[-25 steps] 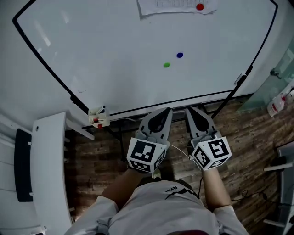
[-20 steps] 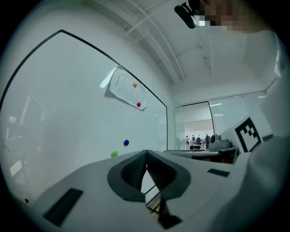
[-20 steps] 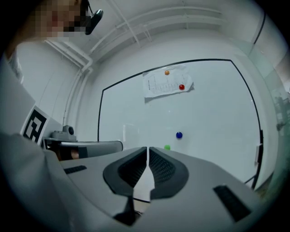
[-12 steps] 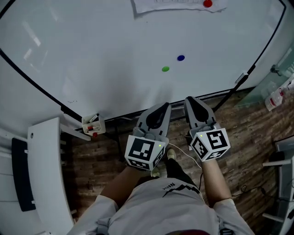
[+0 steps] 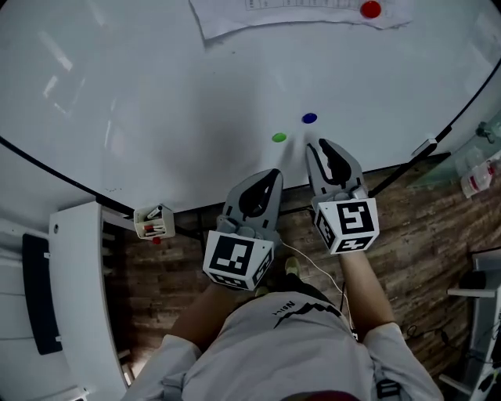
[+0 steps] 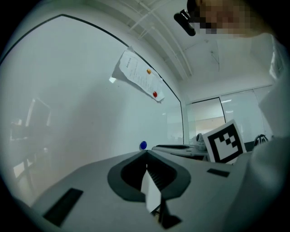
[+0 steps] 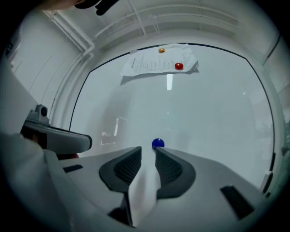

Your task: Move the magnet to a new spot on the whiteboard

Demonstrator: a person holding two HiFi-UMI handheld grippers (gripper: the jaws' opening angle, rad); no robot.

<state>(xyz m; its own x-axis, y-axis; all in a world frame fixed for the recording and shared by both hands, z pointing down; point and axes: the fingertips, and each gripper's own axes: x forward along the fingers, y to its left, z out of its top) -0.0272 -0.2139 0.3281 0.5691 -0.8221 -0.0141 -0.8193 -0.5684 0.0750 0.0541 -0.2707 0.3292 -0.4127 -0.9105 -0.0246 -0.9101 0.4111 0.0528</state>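
Observation:
A blue magnet [image 5: 310, 118] and a green magnet [image 5: 279, 137] stick to the whiteboard [image 5: 156, 86]. My right gripper [image 5: 316, 146] points at the board just below the blue magnet [image 7: 157, 143], which shows right beyond its tips. Its jaws are opening and nothing is between them. My left gripper [image 5: 272, 174] sits lower, below the green magnet, with its jaws shut and empty. The blue magnet [image 6: 143, 145] shows past its tip. A red magnet [image 5: 370, 10] pins a paper sheet [image 5: 258, 12] at the top of the board.
A marker tray [image 5: 153, 222] with pens hangs at the board's lower left corner. A white desk [image 5: 82, 298] with a dark chair stands at the left. Wooden floor lies below the board. A bottle [image 5: 476, 178] is at the right edge.
Both grippers have moved up toward the board; the right one has gone further, close under the blue magnet, and its jaws have parted. The view has shifted nearer the board.

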